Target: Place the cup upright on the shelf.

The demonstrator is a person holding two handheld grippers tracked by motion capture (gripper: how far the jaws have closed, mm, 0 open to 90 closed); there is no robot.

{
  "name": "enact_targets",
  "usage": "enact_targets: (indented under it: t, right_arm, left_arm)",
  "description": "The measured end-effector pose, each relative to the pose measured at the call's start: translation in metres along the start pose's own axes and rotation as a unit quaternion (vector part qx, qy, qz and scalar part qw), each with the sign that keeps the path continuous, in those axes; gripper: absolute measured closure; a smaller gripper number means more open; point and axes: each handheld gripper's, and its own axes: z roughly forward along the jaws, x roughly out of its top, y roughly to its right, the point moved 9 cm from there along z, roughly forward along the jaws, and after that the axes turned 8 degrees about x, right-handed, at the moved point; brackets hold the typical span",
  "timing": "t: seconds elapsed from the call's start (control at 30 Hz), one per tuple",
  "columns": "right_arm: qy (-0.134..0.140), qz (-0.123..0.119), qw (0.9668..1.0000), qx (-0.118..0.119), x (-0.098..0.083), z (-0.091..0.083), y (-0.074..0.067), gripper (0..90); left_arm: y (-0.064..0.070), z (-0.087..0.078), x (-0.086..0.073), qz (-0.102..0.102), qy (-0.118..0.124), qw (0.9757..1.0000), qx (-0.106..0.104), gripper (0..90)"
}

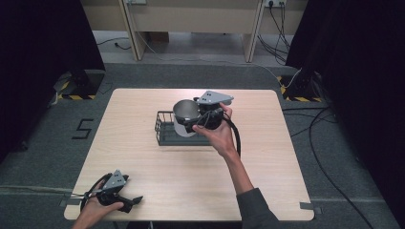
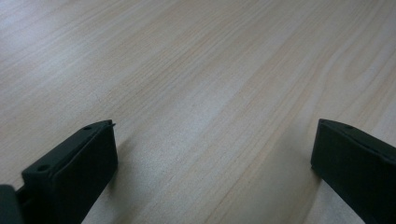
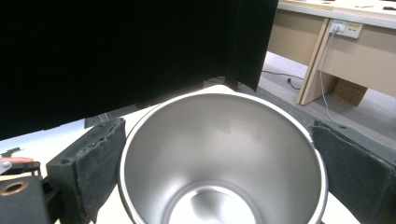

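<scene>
Seen from above on a pale wooden table (image 1: 191,176): black wire basket (image 1: 165,133) mid-table, steel cup (image 1: 186,117) held above it, pinched between right gripper (image 1: 203,119) jaws on an outstretched forearm, and left gripper (image 1: 125,200), jaws spread, resting at the near-left edge.

High view: fixed overhead from the person's side, angled forward and down, takes in the whole table (image 1: 191,191) plus floor and desks behind. Left gripper view: very close and low, skimming the bare tabletop (image 2: 196,70). Right gripper view: close-up down into the steel cup (image 3: 219,154), facing the desks; the high view also shows that cup (image 1: 186,114).
</scene>
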Motion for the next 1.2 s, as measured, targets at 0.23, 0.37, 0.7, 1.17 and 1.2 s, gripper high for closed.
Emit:
enact_targets:
  t: [0.23,0.37,0.7,1.17,1.2]
  right_arm:
    - [-0.003,0.002,1.0,-0.006,0.005,0.007,0.011,6.2]
    - [-0.005,0.004,0.9999,-0.012,0.007,0.013,0.019,6.2]
    - [-0.016,0.015,0.9995,-0.022,-0.001,0.03,0.036,6.2]
    - [-0.031,0.027,0.9988,-0.028,-0.014,0.045,0.047,6.2]
    - [-0.031,0.027,0.9988,-0.028,-0.014,0.045,0.047,6.2]
  left_arm:
    - [0.0,0.0,0.0,0.0,0.0,1.0,0.0,0.0]
    - [0.0,0.0,0.0,0.0,0.0,1.0,0.0,0.0]
    - [0.0,0.0,0.0,0.002,-0.001,1.0,0.0,0.0]
    - [0.0,0.0,0.0,0.001,0.0,1.0,0.0,0.0]
    - [0.0,0.0,0.0,0.001,0.0,1.0,0.0,0.0]
